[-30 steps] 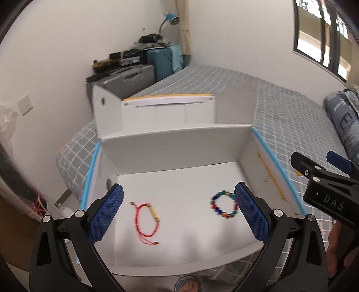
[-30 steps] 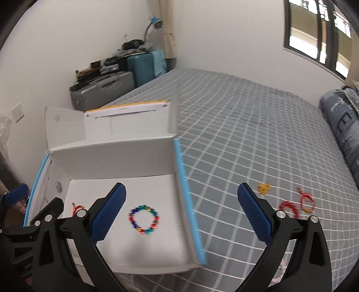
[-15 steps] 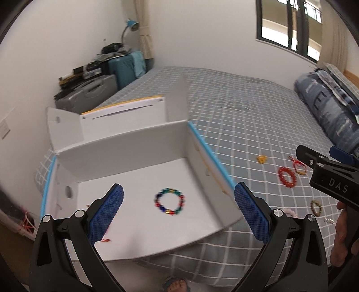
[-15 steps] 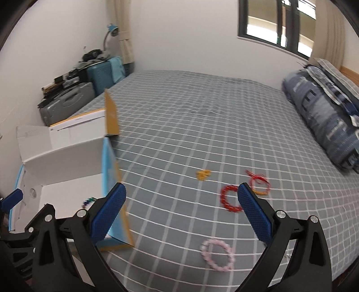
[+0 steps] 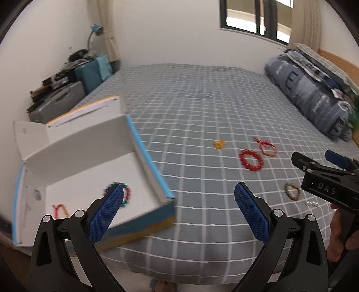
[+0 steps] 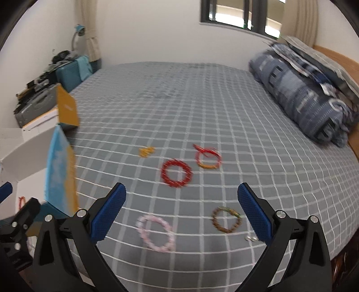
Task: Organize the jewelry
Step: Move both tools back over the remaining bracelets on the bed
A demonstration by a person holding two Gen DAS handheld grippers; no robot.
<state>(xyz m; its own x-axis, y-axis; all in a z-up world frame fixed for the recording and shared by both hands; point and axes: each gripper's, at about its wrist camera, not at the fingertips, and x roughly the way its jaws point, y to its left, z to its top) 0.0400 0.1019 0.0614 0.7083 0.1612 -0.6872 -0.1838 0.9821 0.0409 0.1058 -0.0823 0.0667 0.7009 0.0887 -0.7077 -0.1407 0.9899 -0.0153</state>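
An open white box [image 5: 74, 170] with blue edges sits at the bed's left corner; it holds a multicoloured bead bracelet [image 5: 126, 194] and a red cord bracelet [image 5: 59, 210]. On the grey checked bed lie a red bead bracelet [image 6: 176, 172], a red-and-gold cord bracelet [image 6: 207, 158], a small yellow piece [image 6: 145, 151], a pink bead bracelet [image 6: 156, 232], a brown bead bracelet [image 6: 226, 220] and a small silver piece [image 6: 251, 238]. My left gripper [image 5: 179, 202] is open and empty above the box's right edge. My right gripper [image 6: 181, 206] is open and empty above the loose bracelets.
A rolled blue quilt [image 6: 307, 96] lies along the bed's right side by a wooden headboard [image 6: 336, 58]. Suitcases [image 5: 67, 98] and clutter stand in the far left corner under a blue lamp [image 5: 96, 29]. A window [image 6: 242, 15] is in the far wall.
Both grippers have swung right, from facing into the white box to facing the bed. The loose bracelets have come into view. Both stay open and empty.
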